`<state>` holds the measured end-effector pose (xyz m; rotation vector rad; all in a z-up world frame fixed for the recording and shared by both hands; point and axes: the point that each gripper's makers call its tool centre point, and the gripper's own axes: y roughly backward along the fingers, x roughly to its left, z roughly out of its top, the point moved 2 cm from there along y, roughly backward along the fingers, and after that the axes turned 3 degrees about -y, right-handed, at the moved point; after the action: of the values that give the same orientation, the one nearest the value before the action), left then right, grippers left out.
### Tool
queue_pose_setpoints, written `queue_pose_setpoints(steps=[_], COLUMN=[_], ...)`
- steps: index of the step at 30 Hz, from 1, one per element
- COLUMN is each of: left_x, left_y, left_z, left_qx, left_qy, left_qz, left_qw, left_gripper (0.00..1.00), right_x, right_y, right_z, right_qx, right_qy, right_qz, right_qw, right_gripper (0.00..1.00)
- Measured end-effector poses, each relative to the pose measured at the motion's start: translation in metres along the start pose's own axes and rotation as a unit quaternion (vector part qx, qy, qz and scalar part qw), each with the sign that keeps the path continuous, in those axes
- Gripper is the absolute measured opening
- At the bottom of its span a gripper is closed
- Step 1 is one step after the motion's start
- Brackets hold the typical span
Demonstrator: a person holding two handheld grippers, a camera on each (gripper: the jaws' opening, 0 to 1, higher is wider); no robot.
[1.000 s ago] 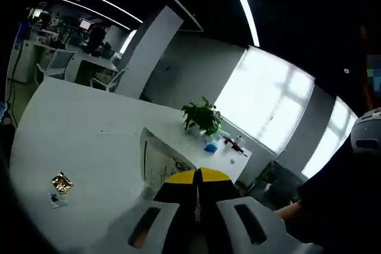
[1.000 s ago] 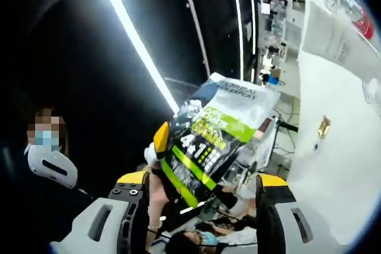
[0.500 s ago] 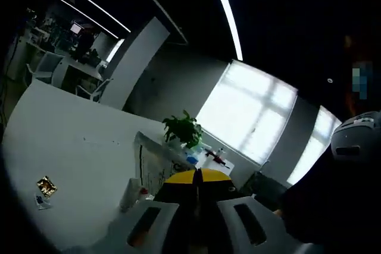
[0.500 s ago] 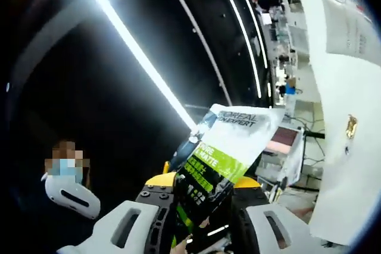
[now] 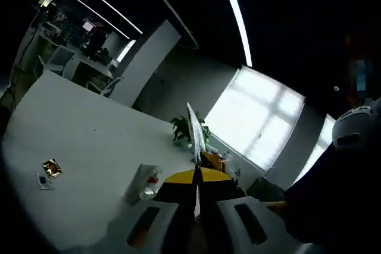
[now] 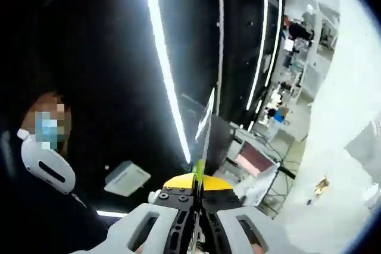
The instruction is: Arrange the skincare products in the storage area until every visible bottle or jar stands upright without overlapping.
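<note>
The white desk [image 5: 83,147] lies well below both raised tools. The packet [image 5: 196,132], seen edge-on, stands along the jaws, pinched by the left tool [image 5: 197,184] and the right tool [image 6: 197,190] alike, both closed narrow on it.

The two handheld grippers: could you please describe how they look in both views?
The left gripper and right gripper match: pale grey moulded jaw arms with dark oblong slots, black inner faces and yellow caps at the tips. Small screw heads dot the right one's black plate.
</note>
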<state>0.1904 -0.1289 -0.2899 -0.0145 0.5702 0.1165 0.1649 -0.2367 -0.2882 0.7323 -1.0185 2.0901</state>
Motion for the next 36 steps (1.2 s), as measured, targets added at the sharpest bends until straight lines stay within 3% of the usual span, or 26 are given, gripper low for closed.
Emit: queue_pose_setpoints(steps=[1, 4, 7, 8, 16, 25, 31, 36], left_x=[0.001, 0.002, 0.002, 0.000, -0.016, -0.021, -0.023, -0.025], left_y=[0.001, 0.002, -0.001, -0.003, -0.017, -0.024, -0.024, -0.022], left_z=[-0.002, -0.008, -0.010, -0.010, -0.009, -0.015, -0.015, -0.017], left_qx=[0.000, 0.000, -0.001, 0.002, -0.004, 0.001, -0.011, -0.015], left_qy=[-0.002, 0.004, 0.012, 0.013, 0.018, 0.018, 0.032, 0.043], left_qz=[0.002, -0.004, -0.011, -0.021, -0.068, -0.079, -0.084, -0.088], left_qw=[1.0000, 1.0000, 0.9999, 0.9997, 0.9975, 0.9967, 0.9959, 0.9951], left_gripper=[0.01, 0.03, 0.23, 0.24, 0.19, 0.09, 0.04, 0.02], right_x=[0.006, 0.015, 0.024, 0.025, 0.028, 0.028, 0.028, 0.034], right_y=[-0.002, -0.006, -0.009, -0.009, -0.005, -0.002, 0.000, 0.002], right_z=[0.000, -0.001, -0.003, -0.004, -0.009, -0.008, -0.008, -0.010], right_qx=[0.016, 0.046, 0.059, 0.059, 0.067, 0.064, 0.063, 0.067], right_qy=[0.025, 0.044, 0.053, 0.052, 0.041, 0.025, 0.033, 0.051], right_qz=[-0.001, -0.006, 0.000, 0.000, -0.001, -0.012, -0.018, -0.002], right_qw=[0.9996, 0.9980, 0.9969, 0.9969, 0.9969, 0.9976, 0.9973, 0.9965], right_gripper=[0.00, 0.00, 0.00, 0.00, 0.00, 0.00, 0.00, 0.00])
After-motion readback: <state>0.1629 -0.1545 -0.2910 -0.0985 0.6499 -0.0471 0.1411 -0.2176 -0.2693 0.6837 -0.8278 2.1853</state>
